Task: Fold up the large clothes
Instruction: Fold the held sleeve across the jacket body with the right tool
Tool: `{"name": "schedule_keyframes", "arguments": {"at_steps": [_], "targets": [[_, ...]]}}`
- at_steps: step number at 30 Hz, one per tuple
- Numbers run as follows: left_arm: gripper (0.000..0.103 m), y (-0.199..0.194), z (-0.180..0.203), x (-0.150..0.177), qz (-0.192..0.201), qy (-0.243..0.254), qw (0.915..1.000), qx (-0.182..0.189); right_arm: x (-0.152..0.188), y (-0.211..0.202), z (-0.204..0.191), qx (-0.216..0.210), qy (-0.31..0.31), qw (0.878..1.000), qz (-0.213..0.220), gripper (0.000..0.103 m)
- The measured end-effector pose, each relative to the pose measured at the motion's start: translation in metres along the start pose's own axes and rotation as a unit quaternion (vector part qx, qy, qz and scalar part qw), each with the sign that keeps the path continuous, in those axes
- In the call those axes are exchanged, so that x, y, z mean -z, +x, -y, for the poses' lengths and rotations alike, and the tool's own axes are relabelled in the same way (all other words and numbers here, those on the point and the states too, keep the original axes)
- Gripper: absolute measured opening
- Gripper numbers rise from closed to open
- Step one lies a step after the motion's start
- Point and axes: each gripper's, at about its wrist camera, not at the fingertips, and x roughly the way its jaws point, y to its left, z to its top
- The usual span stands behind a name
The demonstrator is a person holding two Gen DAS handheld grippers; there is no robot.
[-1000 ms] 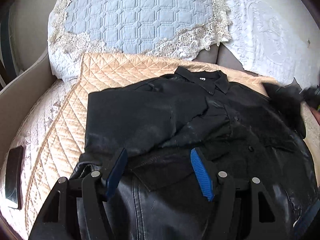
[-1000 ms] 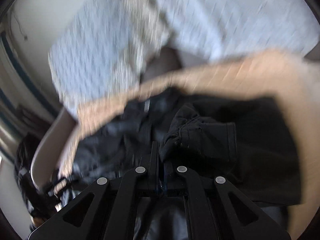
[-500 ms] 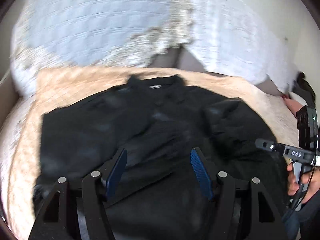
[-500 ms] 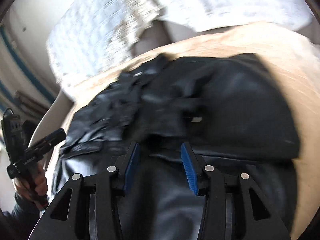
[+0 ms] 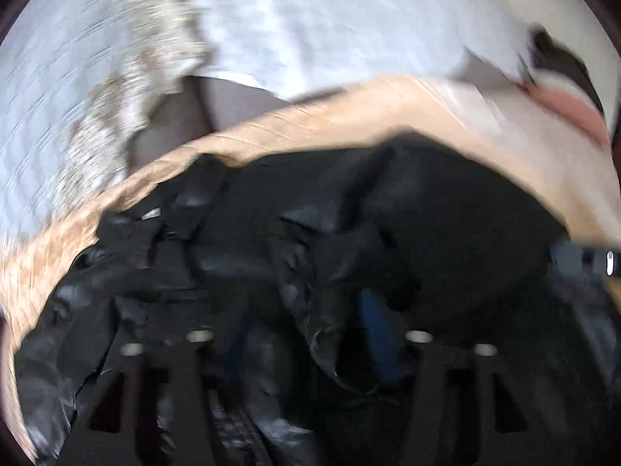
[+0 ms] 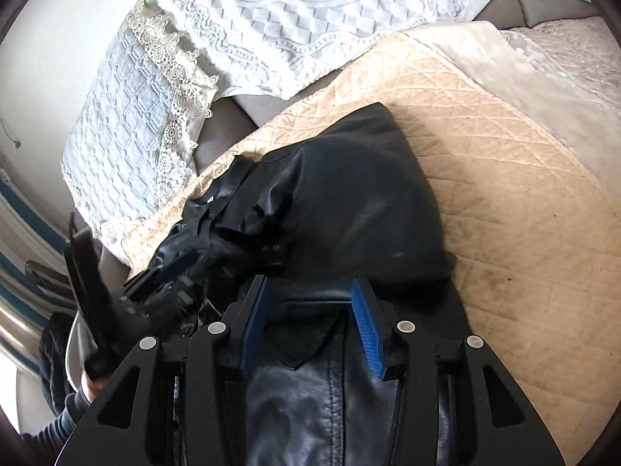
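Left wrist view, heavily blurred: at the far left is the pale blue quilted cushion with cream lace edging. Beside it is the white embossed cloth, with a strip of grey upholstery showing between them. Below these runs the beige quilted satin cover, and the black glossy leather-look jacket lies crumpled on it, filling the lower half of the frame. The left claw is low over the jacket. Its jaws have just been closing and stand part open, with a raised fold of the jacket between the blue pads. The blur hides whether the pads press on that fold. The tip of the right claw shows at the right edge.

Right wrist view, sharp: at the lower left a dark sleeve comes in, carrying the left claw, which is down on the jacket's rumpled left side. Above it is the blue cushion, then the white cloth. The jacket lies across the middle of the beige cover, collar towards the cushion. A smooth folded panel lies on top, and its lower front runs under the camera. The right claw has just been opening. Its jaws stand about half apart above the jacket with nothing pinched between the ribbed blue pads. Bare beige cover stretches away to the right.
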Motion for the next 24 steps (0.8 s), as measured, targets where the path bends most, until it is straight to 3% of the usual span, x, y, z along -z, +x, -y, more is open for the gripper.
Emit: {"name": "schedule_keyframes", "arguments": {"at_steps": [1, 5, 7, 9, 11, 13, 16, 18, 20, 21, 22, 23, 24], "targets": [[0.039, -0.008, -0.018, 0.000, 0.008, -0.045, 0.9989, -0.009, 0.000, -0.003, 0.002, 0.001, -0.001, 1.000, 0.004, 0.045], [0.039, -0.034, -0.086, 0.021, 0.018, -0.207, 0.9779, -0.025, 0.004, -0.004, 0.009, -0.003, 0.011, 1.000, 0.013, 0.045], [0.042, -0.037, -0.104, 0.032, -0.001, -0.238, 0.9712, -0.007, 0.004, -0.003, 0.010, -0.006, 0.015, 1.000, 0.015, 0.045], [0.054, -0.036, -0.110, 0.034, -0.015, -0.238, 0.9711, 0.005, 0.005, -0.002, 0.011, -0.007, 0.018, 1.000, 0.015, 0.045], [0.074, -0.036, -0.102, 0.028, -0.014, -0.219, 0.9753, 0.026, 0.006, -0.003, 0.012, -0.009, 0.021, 1.000, 0.017, 0.045], [0.080, -0.033, -0.078, 0.016, -0.009, -0.163, 0.9854, 0.047, 0.008, -0.002, 0.015, -0.011, 0.024, 0.999, 0.018, 0.045], [0.082, -0.022, -0.027, 0.004, -0.005, -0.025, 0.9981, 0.056, 0.011, 0.000, 0.023, -0.006, 0.037, 0.999, 0.016, 0.045], [0.082, -0.012, 0.003, 0.001, -0.013, 0.048, 0.9974, 0.053, 0.012, 0.001, 0.028, -0.009, 0.046, 0.999, 0.016, 0.045], [0.082, 0.005, 0.027, 0.000, -0.017, 0.109, 0.9936, 0.025, 0.012, 0.002, 0.031, -0.012, 0.051, 0.998, 0.018, 0.045], [0.080, 0.013, 0.035, 0.000, -0.016, 0.129, 0.9914, 0.012, 0.012, 0.002, 0.032, -0.013, 0.052, 0.998, 0.019, 0.045], [0.059, 0.019, 0.040, 0.000, -0.018, 0.143, 0.9896, 0.000, 0.012, 0.001, 0.032, -0.014, 0.052, 0.998, 0.020, 0.045], [0.014, 0.023, 0.042, -0.002, -0.024, 0.143, 0.9894, -0.009, 0.012, 0.001, 0.032, -0.016, 0.052, 0.998, 0.021, 0.045], [0.012, 0.025, 0.036, -0.004, -0.029, 0.122, 0.9920, -0.012, 0.013, 0.001, 0.032, -0.017, 0.051, 0.998, 0.021, 0.045]]}}
